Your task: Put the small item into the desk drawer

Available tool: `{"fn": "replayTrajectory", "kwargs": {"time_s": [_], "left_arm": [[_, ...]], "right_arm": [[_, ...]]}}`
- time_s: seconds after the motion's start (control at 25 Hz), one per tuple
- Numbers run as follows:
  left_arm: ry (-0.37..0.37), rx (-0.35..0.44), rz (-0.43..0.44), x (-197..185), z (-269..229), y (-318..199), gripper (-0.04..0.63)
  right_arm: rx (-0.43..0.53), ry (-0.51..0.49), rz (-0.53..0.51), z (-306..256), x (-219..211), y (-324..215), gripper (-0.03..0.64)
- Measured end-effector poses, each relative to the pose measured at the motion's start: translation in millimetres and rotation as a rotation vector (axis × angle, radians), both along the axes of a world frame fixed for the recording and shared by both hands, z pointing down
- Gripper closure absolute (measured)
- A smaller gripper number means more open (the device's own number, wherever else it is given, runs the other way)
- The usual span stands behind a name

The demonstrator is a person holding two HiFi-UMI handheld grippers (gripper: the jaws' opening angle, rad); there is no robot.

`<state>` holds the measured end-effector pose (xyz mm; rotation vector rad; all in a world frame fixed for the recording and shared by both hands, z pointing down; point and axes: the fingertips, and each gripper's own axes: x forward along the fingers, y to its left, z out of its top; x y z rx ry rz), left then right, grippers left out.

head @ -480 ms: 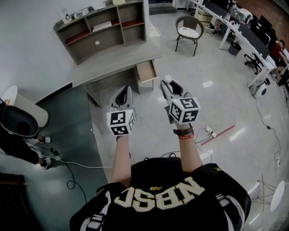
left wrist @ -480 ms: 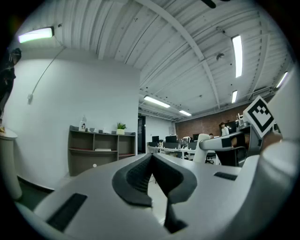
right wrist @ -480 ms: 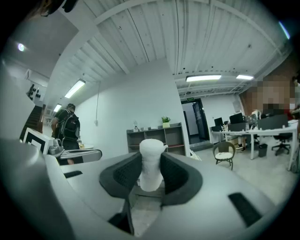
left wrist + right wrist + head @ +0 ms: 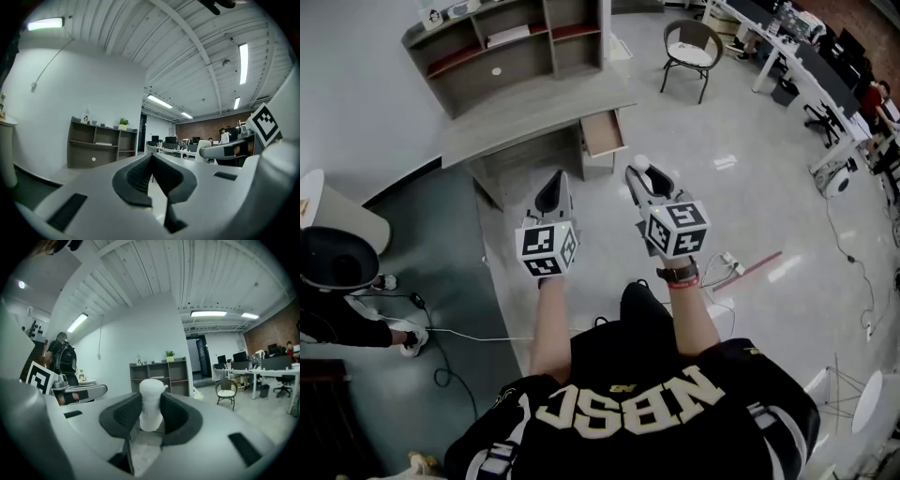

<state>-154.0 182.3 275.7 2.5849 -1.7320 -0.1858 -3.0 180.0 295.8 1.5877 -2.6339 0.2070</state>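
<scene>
My right gripper (image 4: 151, 417) is shut on a small white item (image 4: 151, 401) that stands upright between the dark pads; in the head view the small white item (image 4: 641, 162) shows at the tip of the right gripper (image 4: 643, 174). The left gripper (image 4: 152, 160) is shut with nothing in it, and it is held level beside the right one, left gripper (image 4: 554, 193). Both are in the air over the floor, short of the grey desk (image 4: 534, 105). The desk's drawer (image 4: 603, 133) stands pulled open at its right end.
A shelf unit (image 4: 506, 47) sits on the desk's back. A wicker chair (image 4: 689, 54) stands to the right, office tables (image 4: 811, 70) beyond it. A person (image 4: 337, 291) crouches at the left by a white cable (image 4: 469, 336). A power strip (image 4: 733, 264) lies on the floor.
The desk and open drawer have shifted slightly up in the head view. Both grippers rose a little with it. The person at the left has bent lower.
</scene>
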Motion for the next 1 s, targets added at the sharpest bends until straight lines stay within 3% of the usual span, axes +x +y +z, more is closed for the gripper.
{"fn": "replayTrajectory", "kwargs": {"time_s": [0.24, 0.48, 0.72, 1.0], "left_arm": [[-0.019, -0.036, -0.007, 2.1, 20.4, -35.7, 0.581], [-0.032, -0.049, -0.042, 9.7, 25.9, -108.9, 0.581], [-0.015, -0.042, -0.044, 39.1, 14.1, -194.6, 0.581], [-0.018, -0.07, -0.041, 81.2, 22.3, -275.1, 0.581]], "right_arm": [[-0.038, 0.004, -0.042, 20.4, -6.6, -46.6, 0.486], [-0.041, -0.023, -0.115, 29.2, -10.0, -120.0, 0.486], [-0.008, -0.02, -0.162, 9.9, 3.1, -206.7, 0.485], [-0.057, -0.012, -0.195, 21.6, 32.6, -284.4, 0.482]]}}
